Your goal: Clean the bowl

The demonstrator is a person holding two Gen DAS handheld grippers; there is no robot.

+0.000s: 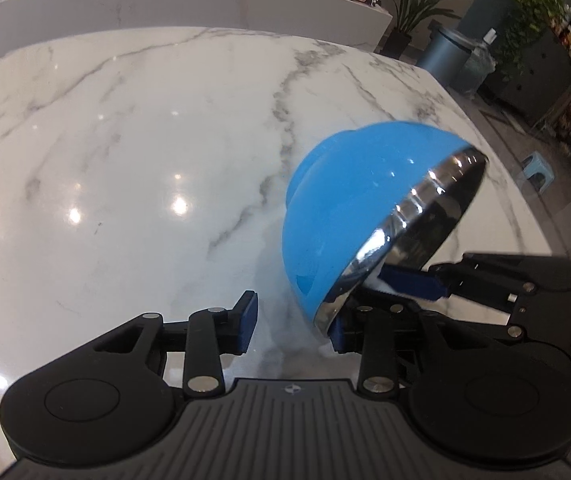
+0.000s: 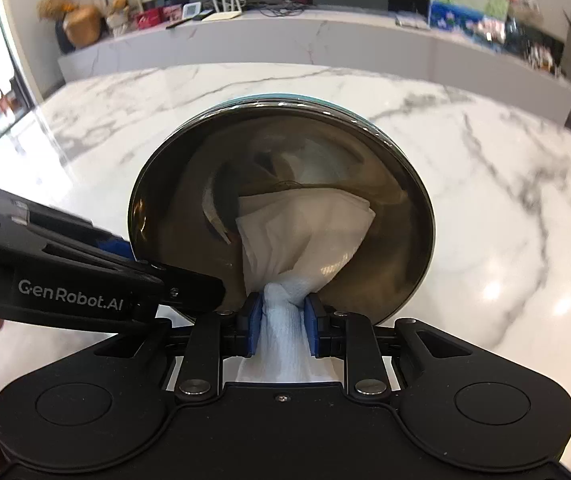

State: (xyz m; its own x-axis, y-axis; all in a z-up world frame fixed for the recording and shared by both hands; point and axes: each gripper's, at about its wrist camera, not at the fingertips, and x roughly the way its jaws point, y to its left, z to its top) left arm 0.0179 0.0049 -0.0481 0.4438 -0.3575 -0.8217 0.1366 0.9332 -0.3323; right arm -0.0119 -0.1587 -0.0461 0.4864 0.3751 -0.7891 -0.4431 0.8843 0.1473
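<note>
Blue bowl tilted on its side over the marble bench, wiped from inside

The bench [image 1: 125, 152] spreads ahead of both claws; the bowl [image 1: 349, 208] stands tipped just ahead and right of the left claw [image 1: 291, 322], whose jaws are spread wide, its right pad tucked at the bowl's steel rim, though a grip cannot be told; the right claw [image 2: 283, 330] is clamped on a white paper towel [image 2: 301, 236] bunched ahead of it inside the bowl
</note>
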